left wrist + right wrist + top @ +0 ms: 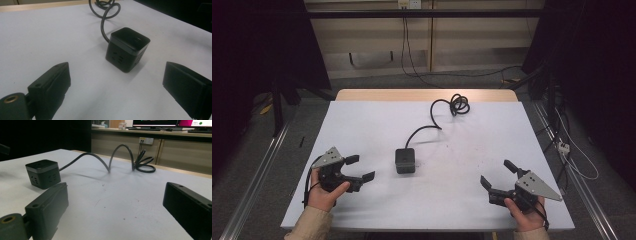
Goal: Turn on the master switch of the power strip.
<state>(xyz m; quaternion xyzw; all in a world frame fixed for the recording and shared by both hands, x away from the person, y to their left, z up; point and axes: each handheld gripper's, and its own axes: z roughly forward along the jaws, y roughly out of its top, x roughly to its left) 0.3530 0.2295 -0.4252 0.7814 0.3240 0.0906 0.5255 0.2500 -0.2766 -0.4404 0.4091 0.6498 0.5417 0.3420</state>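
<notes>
1. Showing the opening stage of the work: the black socket cube [405, 160] sits untouched on the white table [362, 125], roughly at its middle and a little toward the near edge, with neither tool in contact with it.
2. Its black cord [432, 117] runs from the cube's far side toward the far edge of the table, arches upward once (seen best in the right gripper view) and ends in a loose coil [459, 104] near the far edge. The coil lies undisturbed.
3. Judged from this layout, nothing of the handling is done yet; approach, grasp and any moving of the cube or cord all remain.
4. The left gripper [360, 168] is held low at the near left, just left of the cube. Its jaws stand wide apart and empty, pointing rightward at the cube; in the left gripper view the cube [127, 48] lies between and beyond the two jaws, apart from both.
5. The left hand [324, 192] wraps the tool's body from below, the forearm entering from the near edge.
6. The right gripper [497, 173] is held at the near right, well apart from the cube, jaws likewise spread and holding nothing, aimed leftward and slightly away.
7. The right hand [526, 216] grips its tool from the near side (the grey plate faces up and outward).
</notes>
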